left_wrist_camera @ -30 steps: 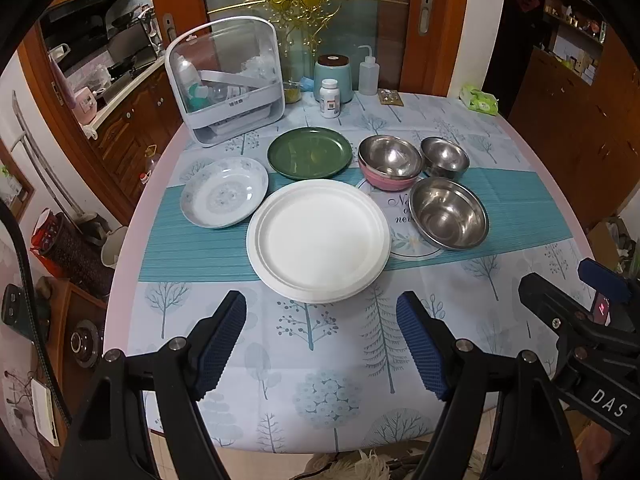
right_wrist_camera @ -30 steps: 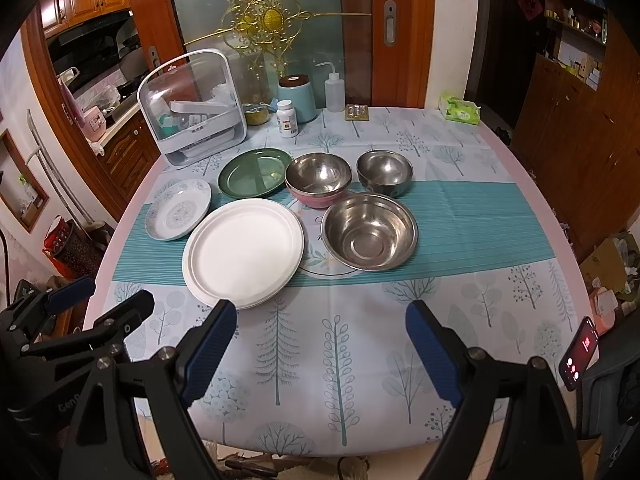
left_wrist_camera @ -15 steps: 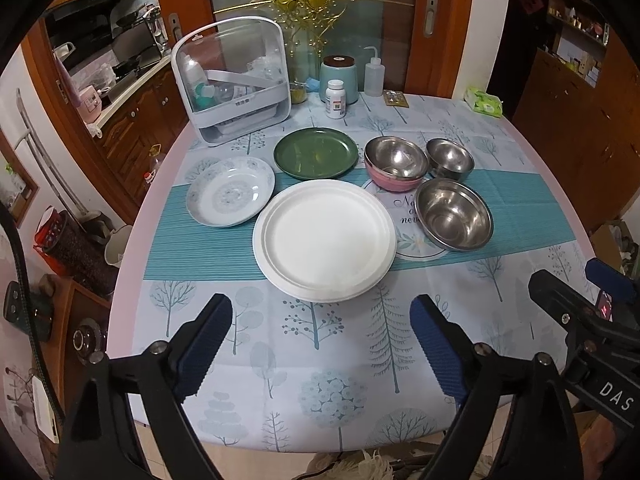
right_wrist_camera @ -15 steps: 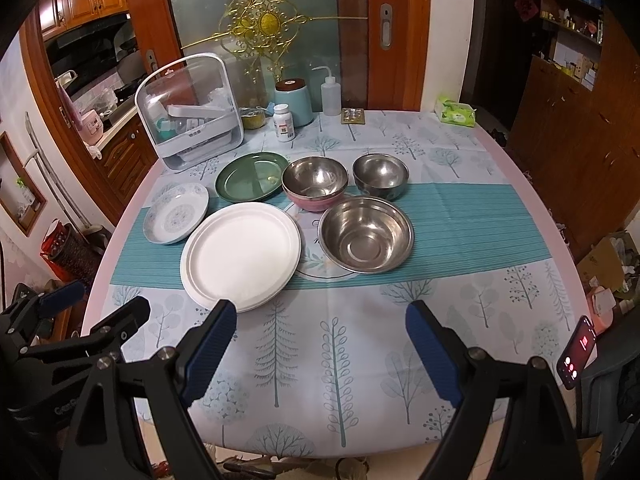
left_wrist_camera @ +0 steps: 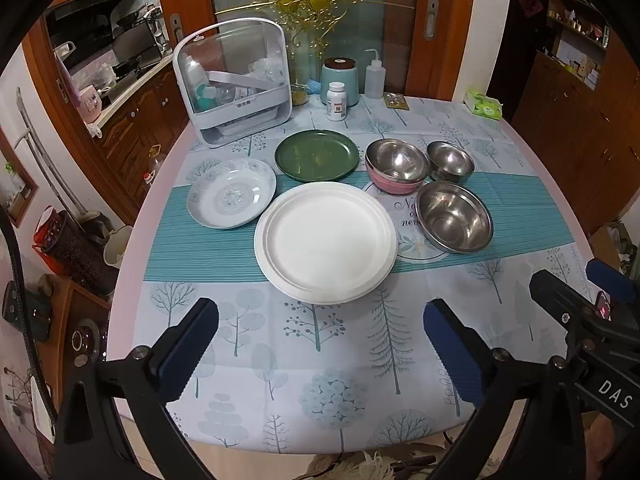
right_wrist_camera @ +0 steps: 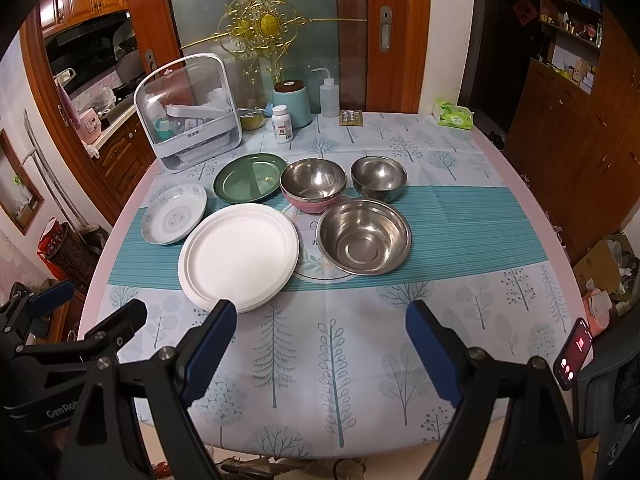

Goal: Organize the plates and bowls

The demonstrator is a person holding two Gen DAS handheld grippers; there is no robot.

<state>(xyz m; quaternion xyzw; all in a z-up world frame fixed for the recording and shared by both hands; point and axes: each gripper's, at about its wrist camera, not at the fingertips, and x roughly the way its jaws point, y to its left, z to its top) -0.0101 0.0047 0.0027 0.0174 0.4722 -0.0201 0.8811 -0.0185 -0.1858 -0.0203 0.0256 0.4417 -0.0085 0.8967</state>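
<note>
A large white plate [left_wrist_camera: 325, 240] [right_wrist_camera: 239, 255] lies mid-table. Left of it is a patterned blue-white plate [left_wrist_camera: 232, 193] [right_wrist_camera: 174, 213], behind it a green plate [left_wrist_camera: 316, 155] [right_wrist_camera: 250, 177]. A steel bowl with a pink outside [left_wrist_camera: 396, 165] [right_wrist_camera: 313, 184], a small steel bowl [left_wrist_camera: 450, 161] [right_wrist_camera: 378, 177] and a large steel bowl [left_wrist_camera: 454, 216] [right_wrist_camera: 363, 235] sit to the right. My left gripper [left_wrist_camera: 320, 340] and right gripper [right_wrist_camera: 318, 340] are both open and empty, above the table's near edge.
A white dish-rack box [left_wrist_camera: 234, 80] [right_wrist_camera: 188, 112], a teal canister [left_wrist_camera: 339, 81], a pill bottle [left_wrist_camera: 336, 101], a squeeze bottle [left_wrist_camera: 374, 79] and a tissue pack [right_wrist_camera: 453, 117] stand at the back. A phone [right_wrist_camera: 573, 353] is at the right edge.
Both grippers have drawn back and up slightly from the table. The left gripper's jaws have opened wider. The dishes have not moved.
</note>
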